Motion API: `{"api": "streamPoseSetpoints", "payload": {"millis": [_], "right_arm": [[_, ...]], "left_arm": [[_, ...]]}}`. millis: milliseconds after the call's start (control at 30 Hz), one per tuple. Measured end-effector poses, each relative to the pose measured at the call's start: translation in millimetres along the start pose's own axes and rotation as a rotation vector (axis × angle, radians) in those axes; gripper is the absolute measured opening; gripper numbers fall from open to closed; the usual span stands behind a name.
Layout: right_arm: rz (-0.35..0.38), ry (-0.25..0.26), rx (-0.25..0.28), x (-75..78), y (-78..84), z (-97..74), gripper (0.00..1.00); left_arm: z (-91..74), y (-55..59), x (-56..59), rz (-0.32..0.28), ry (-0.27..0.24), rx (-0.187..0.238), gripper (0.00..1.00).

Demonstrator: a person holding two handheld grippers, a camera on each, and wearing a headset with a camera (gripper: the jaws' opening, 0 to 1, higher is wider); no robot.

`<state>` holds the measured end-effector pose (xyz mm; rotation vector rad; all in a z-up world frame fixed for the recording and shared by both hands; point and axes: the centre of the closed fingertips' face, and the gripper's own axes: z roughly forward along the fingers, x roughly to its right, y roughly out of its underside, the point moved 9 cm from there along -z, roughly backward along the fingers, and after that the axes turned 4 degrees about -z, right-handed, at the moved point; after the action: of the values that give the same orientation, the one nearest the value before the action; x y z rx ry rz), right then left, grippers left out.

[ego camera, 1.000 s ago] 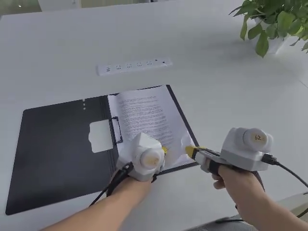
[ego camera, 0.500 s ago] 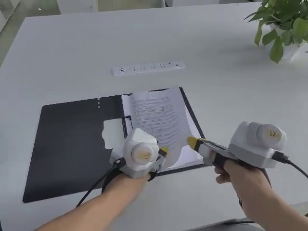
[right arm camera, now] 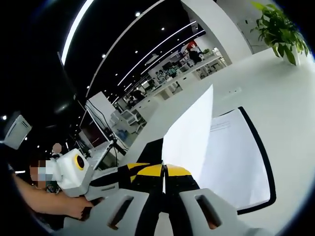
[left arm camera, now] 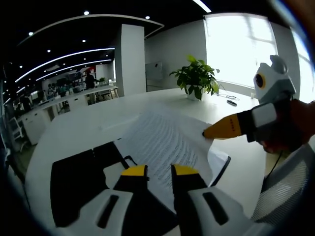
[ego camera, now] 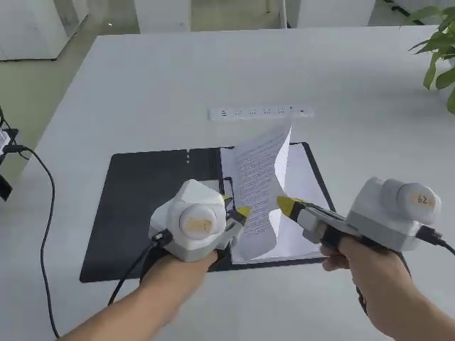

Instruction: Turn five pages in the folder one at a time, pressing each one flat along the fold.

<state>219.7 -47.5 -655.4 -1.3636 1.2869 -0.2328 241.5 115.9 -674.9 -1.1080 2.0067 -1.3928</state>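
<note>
A black folder (ego camera: 142, 206) lies open on the white table, its stack of printed pages (ego camera: 307, 186) on the right half. One page (ego camera: 259, 181) stands nearly upright, curling over the fold. My right gripper (ego camera: 283, 206) is shut on its lower edge; in the right gripper view the sheet (right arm camera: 192, 128) rises from between the closed yellow jaws (right arm camera: 164, 172). My left gripper (ego camera: 238, 213) hovers low by the fold, just left of the lifted page. Its jaws (left arm camera: 158, 172) stand slightly apart with nothing between them, and the right gripper (left arm camera: 209, 132) pinches the page (left arm camera: 167, 142) ahead.
A white power strip (ego camera: 261, 112) lies beyond the folder. A potted plant (ego camera: 441, 50) stands at the table's far right. A black cable (ego camera: 43, 213) hangs off the left side. Bare tabletop (ego camera: 178, 71) surrounds the folder.
The right gripper has lifted the page from lying on the stack to nearly upright and carried it leftward. The left gripper stays near the fold. The head camera has shifted.
</note>
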Motion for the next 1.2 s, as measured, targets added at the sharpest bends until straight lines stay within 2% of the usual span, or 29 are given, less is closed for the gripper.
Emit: {"api": "streamPoseSetpoints", "payload": {"millis": [300, 600, 833, 1200], "right_arm": [[-0.040, -0.077, -0.037, -30.6, 3.0, 27.5, 0.00], [-0.081, -0.136, -0.100, -58.1, 18.9, 56.8, 0.00], [-0.098, -0.157, -0.148, -69.3, 34.8, 75.5, 0.00], [-0.122, -0.163, -0.231, -80.4, 62.1, 106.3, 0.00]], "left_arm": [[-39.0, 0.7, -30.6, -0.033, -0.069, 0.008, 0.20], [-75.1, 2.6, -55.8, -0.059, -0.123, 0.022, 0.20], [-92.3, 3.5, -68.0, -0.060, -0.152, 0.024, 0.21], [-109.0, 17.2, -85.2, -0.084, -0.187, 0.008, 0.20]]}}
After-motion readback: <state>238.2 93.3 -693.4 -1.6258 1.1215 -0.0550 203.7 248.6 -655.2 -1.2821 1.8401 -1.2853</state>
